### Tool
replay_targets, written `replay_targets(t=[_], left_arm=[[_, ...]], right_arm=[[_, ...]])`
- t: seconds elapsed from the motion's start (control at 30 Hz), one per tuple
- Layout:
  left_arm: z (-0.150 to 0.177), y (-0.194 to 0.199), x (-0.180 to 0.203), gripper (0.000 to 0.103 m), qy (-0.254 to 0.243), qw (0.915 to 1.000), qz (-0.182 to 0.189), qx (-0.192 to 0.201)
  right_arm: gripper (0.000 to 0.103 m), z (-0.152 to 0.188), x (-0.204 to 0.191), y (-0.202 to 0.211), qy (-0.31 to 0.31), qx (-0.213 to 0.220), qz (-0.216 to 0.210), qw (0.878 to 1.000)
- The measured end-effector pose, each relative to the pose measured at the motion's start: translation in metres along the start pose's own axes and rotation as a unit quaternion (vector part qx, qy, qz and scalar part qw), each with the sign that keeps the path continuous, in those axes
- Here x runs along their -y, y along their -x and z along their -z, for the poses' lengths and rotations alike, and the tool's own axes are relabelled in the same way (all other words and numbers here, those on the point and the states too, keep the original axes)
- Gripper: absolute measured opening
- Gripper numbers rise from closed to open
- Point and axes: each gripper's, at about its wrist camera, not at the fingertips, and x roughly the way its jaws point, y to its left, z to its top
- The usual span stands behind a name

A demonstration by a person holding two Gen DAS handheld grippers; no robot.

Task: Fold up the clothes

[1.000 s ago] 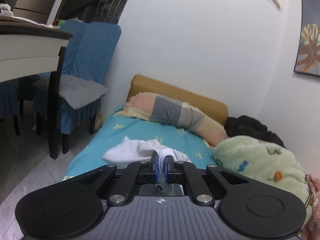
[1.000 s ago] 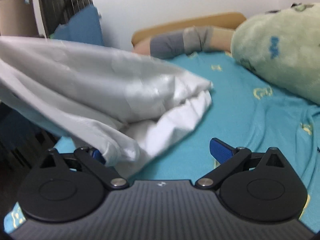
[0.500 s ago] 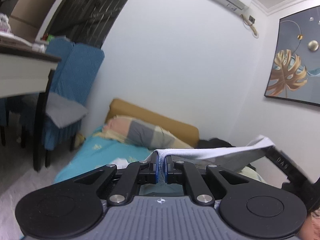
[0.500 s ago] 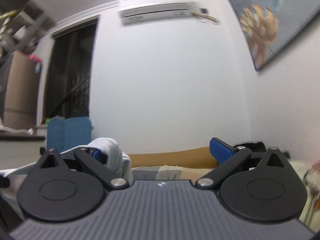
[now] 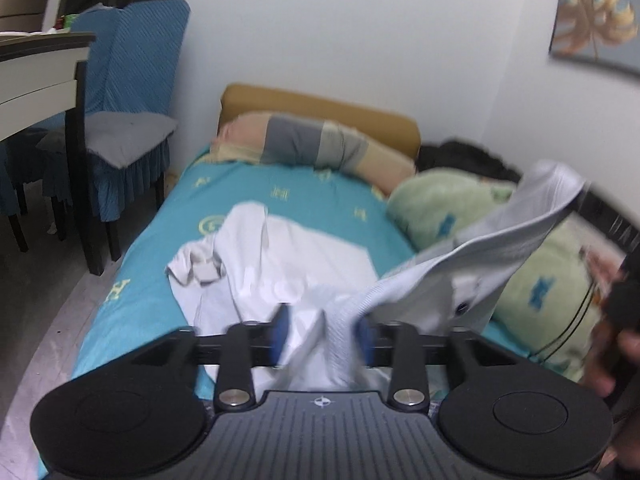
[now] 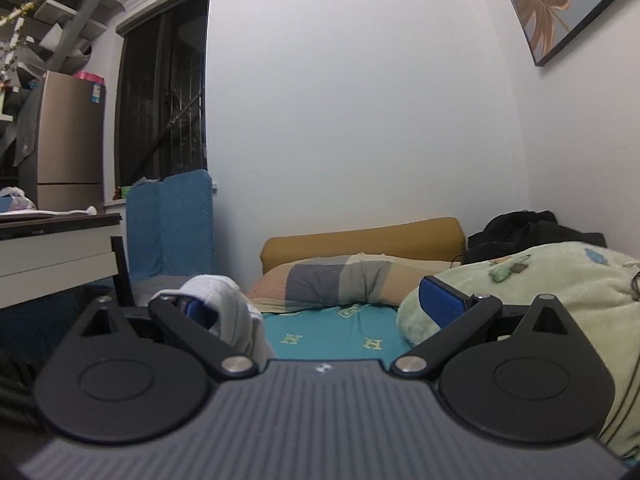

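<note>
White fabric of the shirt (image 5: 280,264) lies spread over the near half of the teal bedsheet (image 5: 320,196), with a crumpled sleeve at its left edge. Your left gripper (image 5: 322,334) points down at it, and its jaws are opening: a ribbed white hem of the shirt sits between the blue pads (image 5: 279,334), which no longer press on it. From there a band of the garment stretches up and to the right, over the green fleece blanket (image 5: 532,280), toward the blurred dark shape at the right edge. Your right gripper (image 6: 316,306) points level at the far wall, jaws spread wide; a fold of the shirt (image 6: 230,300) drapes over its left finger only, not clamped. Beyond lie the striped pillow (image 6: 344,280), the mustard headboard cushion (image 6: 360,238) and, left of the bed, a blue-covered chair (image 5: 132,80).
</note>
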Motion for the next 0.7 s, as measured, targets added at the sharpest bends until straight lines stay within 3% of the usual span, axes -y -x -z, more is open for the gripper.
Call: replay_targets(t=[0.2, 0.33, 0.4, 0.5, 0.57, 0.63, 0.7], left_arm=[[0.014, -0.033, 0.032, 0.05, -0.073, 0.9968, -0.001, -0.032], [0.023, -0.042, 0.045, 0.056, -0.099, 0.9935, -0.052, -0.021], [0.024, -0.046, 0.041, 0.057, -0.09, 0.9915, -0.092, -0.015], [0.024, -0.048, 0.03, 0.067, -0.073, 0.9869, -0.144, -0.007], [0.02, -0.042, 0.021, 0.067, -0.058, 0.9818, -0.18, 0.009], [0.013, -0.031, 0.004, 0.066, -0.017, 0.9756, -0.214, 0.047], [0.004, -0.015, -0.013, 0.066, 0.037, 0.9733, -0.212, 0.079]], right_arm=[[0.103, 0.001, 0.02, -0.005, -0.014, -0.004, 0.006, 1.0], [0.103, 0.0, 0.03, -0.004, 0.003, 0.016, 0.037, 0.999], [0.103, -0.001, 0.034, -0.002, 0.013, 0.028, 0.052, 0.998], [0.103, 0.002, 0.034, 0.001, 0.053, 0.054, 0.081, 0.994], [0.103, 0.012, 0.03, 0.002, 0.087, 0.063, 0.099, 0.989], [0.103, 0.026, 0.028, -0.003, 0.116, 0.039, 0.119, 0.985], [0.103, 0.042, 0.031, -0.013, 0.119, -0.024, 0.127, 0.984]])
